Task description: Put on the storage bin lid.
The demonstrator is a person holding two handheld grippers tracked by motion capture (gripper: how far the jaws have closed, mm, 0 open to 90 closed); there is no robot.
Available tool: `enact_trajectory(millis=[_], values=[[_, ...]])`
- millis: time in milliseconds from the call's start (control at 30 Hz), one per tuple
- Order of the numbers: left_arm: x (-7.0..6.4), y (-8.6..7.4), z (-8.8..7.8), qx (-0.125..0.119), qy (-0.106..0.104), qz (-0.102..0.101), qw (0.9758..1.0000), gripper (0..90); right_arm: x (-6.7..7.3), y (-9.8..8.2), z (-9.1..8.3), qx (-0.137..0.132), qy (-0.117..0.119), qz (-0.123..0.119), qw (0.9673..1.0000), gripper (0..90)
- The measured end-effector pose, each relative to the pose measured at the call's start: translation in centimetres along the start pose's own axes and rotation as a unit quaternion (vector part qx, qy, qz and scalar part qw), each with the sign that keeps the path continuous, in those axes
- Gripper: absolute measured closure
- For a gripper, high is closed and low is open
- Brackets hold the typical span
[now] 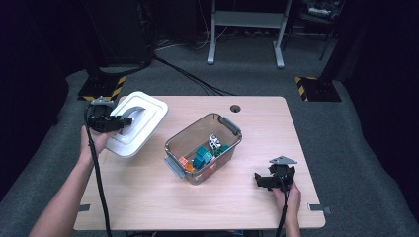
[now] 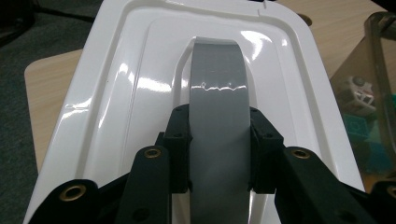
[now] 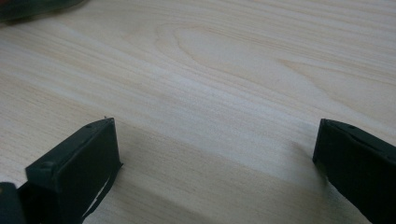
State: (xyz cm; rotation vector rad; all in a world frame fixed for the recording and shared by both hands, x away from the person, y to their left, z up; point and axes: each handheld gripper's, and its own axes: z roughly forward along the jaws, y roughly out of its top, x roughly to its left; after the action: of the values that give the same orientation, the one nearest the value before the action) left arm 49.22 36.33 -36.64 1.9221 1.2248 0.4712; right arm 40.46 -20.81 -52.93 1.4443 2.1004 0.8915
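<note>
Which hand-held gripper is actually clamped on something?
The left hand-held gripper: its jaws are shut on the grey handle of the white lid, held tilted beside the bin. The right hand-held gripper is open over bare table.

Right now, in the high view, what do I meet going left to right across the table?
left gripper clamped on the grey handle of the white lid → clear bin holding small toys → right gripper, jaws open, low over the bare table.
</note>
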Motion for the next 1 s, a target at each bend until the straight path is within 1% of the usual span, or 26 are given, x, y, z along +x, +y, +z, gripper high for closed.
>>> enact_trajectory(millis=[33, 67, 133, 200, 267, 300, 333, 400, 467, 567, 600, 700, 767, 833, 867, 900, 1000], values=[[-0.2, 0.2, -0.1, -0.005, -0.003, 0.000, 1.0000, 66.5, 0.0, 0.0, 0.0, -0.001, -0.003, 0.001, 1.0000, 0.0], [-0.3, 0.4, -0.2, -0.002, -0.005, 0.003, 1.0000, 66.5, 0.0, 0.0, 0.0, -0.001, -0.002, 0.000, 1.0000, 0.0], [-0.7, 0.7, -0.3, -0.010, -0.007, 0.006, 0.9999, 66.5, 0.0, 0.0, 0.0, 0.000, 0.000, 0.000, 1.0000, 0.0], [-1.2, 1.1, -0.5, -0.011, -0.012, 0.008, 0.9998, 66.5, 0.0, 0.0, 0.0, 0.000, -0.001, 0.001, 1.0000, 0.0], [-1.6, 1.6, -0.8, -0.009, -0.017, 0.014, 0.9997, 66.5, 0.0, 0.0, 0.0, 0.000, 0.000, 0.000, 1.0000, 0.0], [-1.9, 1.8, -0.9, -0.012, -0.018, 0.016, 0.9996, 66.5, 0.0, 0.0, 0.0, 0.000, 0.000, 0.000, 1.0000, 0.0], [-2.3, 2.1, -1.0, -0.012, -0.021, 0.021, 0.9995, 66.5, 0.0, 0.0, 0.0, 0.000, -0.002, 0.001, 1.0000, 0.0], [-2.6, 2.3, -1.0, -0.014, -0.022, 0.021, 0.9994, 66.5, 0.0, 0.0, 0.0, 0.000, 0.000, 0.000, 1.0000, 0.0], [-3.1, 2.7, -1.2, -0.013, -0.026, 0.027, 0.9992, 66.5, 0.0, 0.0, 0.0, 0.000, 0.000, 0.000, 1.0000, 0.0], [-4.3, 3.4, -1.4, -0.011, -0.031, 0.037, 0.9988, 66.5, 0.0, 0.0, 0.0, -0.001, -0.004, 0.003, 1.0000, 0.0], [-5.0, 3.7, -1.4, -0.011, -0.035, 0.043, 0.9984, 66.5, 0.0, 0.0, 0.0, -0.001, -0.004, 0.003, 1.0000, 0.0], [-6.1, 4.2, -1.4, -0.012, -0.048, 0.045, 0.9978, 66.5, 0.0, 0.0, 0.0, -0.001, -0.002, 0.002, 1.0000, 0.0], [-7.0, 4.4, -1.2, -0.011, -0.050, 0.050, 0.9974, 66.5, 0.0, 0.0, 0.0, -0.001, -0.004, 0.003, 1.0000, 0.0], [-7.8, 4.7, -1.0, -0.006, -0.058, 0.055, 0.9968, 66.5, 0.0, 0.0, 0.0, -0.001, -0.001, 0.001, 1.0000, 0.0], [-7.8, 4.7, -1.0, -0.006, -0.058, 0.055, 0.9968, 66.5, 0.0, 0.0, 0.0, -0.001, -0.004, 0.003, 1.0000, 0.0], [-8.3, 4.8, -0.9, -0.004, -0.061, 0.058, 0.9964, 66.5, 0.0, 0.0, 0.0, -0.001, -0.004, 0.003, 1.0000, 0.0], [-9.8, 5.2, -0.5, 0.005, -0.067, 0.077, 0.9948, 66.5, 0.0, 0.0, 0.0, -0.001, -0.002, 0.002, 1.0000, 0.0]])
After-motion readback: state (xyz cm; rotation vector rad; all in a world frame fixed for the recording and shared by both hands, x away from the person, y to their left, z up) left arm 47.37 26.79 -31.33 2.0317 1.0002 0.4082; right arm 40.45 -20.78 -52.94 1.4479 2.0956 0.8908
